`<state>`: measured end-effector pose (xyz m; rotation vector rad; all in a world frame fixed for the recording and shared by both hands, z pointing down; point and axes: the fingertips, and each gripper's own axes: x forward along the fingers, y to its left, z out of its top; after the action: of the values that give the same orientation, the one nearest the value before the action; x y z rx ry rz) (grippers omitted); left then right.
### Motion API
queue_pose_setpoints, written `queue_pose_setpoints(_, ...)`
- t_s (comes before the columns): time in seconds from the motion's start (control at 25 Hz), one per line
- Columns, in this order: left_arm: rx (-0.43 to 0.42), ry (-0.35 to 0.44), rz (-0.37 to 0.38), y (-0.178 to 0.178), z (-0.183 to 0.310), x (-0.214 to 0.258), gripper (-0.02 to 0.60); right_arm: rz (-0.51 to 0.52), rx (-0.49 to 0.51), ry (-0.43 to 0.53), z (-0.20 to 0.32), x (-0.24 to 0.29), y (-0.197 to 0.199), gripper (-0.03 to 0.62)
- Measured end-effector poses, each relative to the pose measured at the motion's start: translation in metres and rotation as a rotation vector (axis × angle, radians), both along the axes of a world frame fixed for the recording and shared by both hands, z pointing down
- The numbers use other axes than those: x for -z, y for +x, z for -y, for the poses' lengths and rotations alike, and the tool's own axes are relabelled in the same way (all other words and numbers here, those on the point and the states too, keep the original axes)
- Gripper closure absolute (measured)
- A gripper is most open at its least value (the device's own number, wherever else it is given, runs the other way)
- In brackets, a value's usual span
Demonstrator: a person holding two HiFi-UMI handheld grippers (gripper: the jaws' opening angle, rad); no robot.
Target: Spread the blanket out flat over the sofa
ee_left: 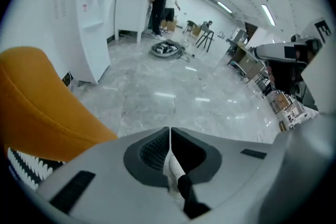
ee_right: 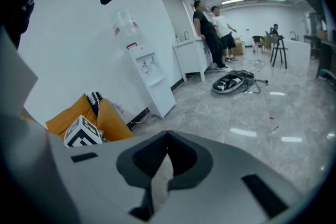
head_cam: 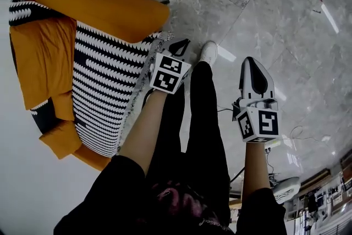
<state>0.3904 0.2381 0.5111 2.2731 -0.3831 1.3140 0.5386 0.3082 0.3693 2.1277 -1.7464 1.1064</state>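
Nearest the camera, the left gripper [head_cam: 180,47] is sitting just off the person's left leg [head_cam: 206,118]. Its jaws are pressing together, and a white-and-black scrap is showing in the hollow behind the tips, which I am reading as the edge of the blanket [head_cam: 104,80] being pinched. Across both legs, the right gripper [head_cam: 250,61] is hanging over bare floor [head_cam: 264,8] with its jaws also pressed together. A pale strip is showing behind its tips, and I cannot tell whether that is cloth or floor. No blanket is reaching that side in the head view. Further out, the blanket is lying wholly to the left of both grippers. Its striped panel is running lengthwise along the side of the sofa [head_cam: 93,5] nearest the person, with one grey-fringed edge facing the legs and meeting the left gripper. A second striped patch is peeking out behind the sofa's orange bolster at the far left. Orange cushion is showing bare beyond the panel, so the spreading is looking only part done. The left hand is by far the nearer one. The right would be needing to cross over the legs toward the fringed edge before the two could be drawing the cloth outward together, away from the person and over the uncovered cushion.
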Motion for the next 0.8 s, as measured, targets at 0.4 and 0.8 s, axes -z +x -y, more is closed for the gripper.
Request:
queue_pose_setpoints(0.4,0.08,0.16,-0.176,0.027,0.038,0.126,0.57,-0.082,0.089,0.1,0.031,0.087,0.014,0.574)
queue_pose_setpoints(0.8,0.266,0.295,-0.24,-0.012,0.075,0.196,0.571,-0.105,0.209,0.174,0.082,0.135,-0.009,0.574)
